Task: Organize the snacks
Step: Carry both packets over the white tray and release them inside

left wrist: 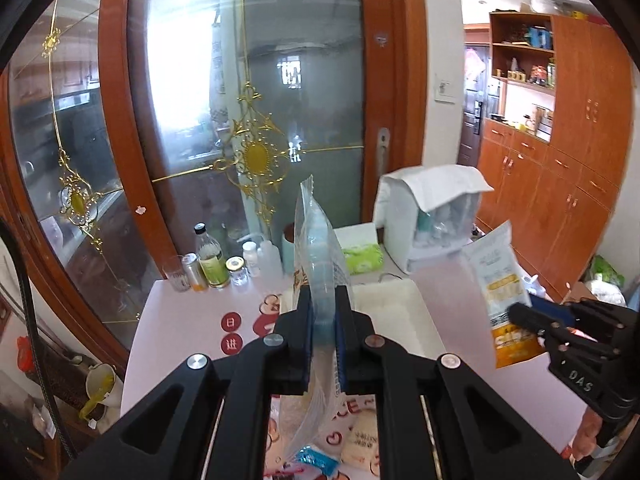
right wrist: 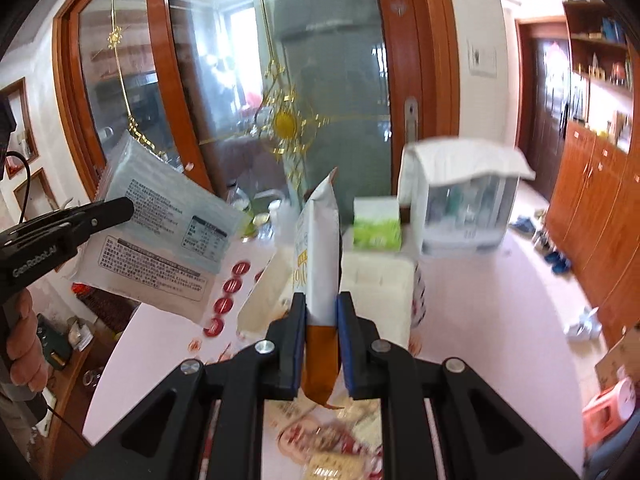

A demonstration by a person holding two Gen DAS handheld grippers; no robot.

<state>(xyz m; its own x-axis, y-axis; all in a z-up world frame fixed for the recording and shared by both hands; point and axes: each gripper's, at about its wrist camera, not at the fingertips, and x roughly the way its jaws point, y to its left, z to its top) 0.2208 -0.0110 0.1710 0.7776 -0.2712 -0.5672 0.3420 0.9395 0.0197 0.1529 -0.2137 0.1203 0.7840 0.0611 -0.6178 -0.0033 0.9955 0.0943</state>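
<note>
We hold two snack packets up off the table, one in each gripper. Our left gripper (left wrist: 325,344) has its two fingers pressed together on a clear blue-tinted packet (left wrist: 318,248), which stands edge-on and upright between the blue pads; from the right wrist view the same packet (right wrist: 160,236) shows its flat printed back, held out to the left above the table's edge. Our right gripper (right wrist: 322,344) is clamped on a white and orange pouch (right wrist: 318,256), gripped low on its orange end with the white top pointing up. In the left wrist view that pouch (left wrist: 500,284) hangs tilted at the right, above the table.

Beneath both lies a pale pink table (left wrist: 184,320) with one white rectangular tray (left wrist: 396,312) near its middle, directly under the lifted packets. More snack packs lie on the near end of the table — we count at least three, though blur in the right wrist view makes the number unsure.

At the far edge stands a cluster of bottles and jars (left wrist: 220,260), about six, with one glass beside them. One green and white tissue box (left wrist: 362,256) sits behind the tray, and one white covered container (left wrist: 432,220) stands just right of it.
</note>
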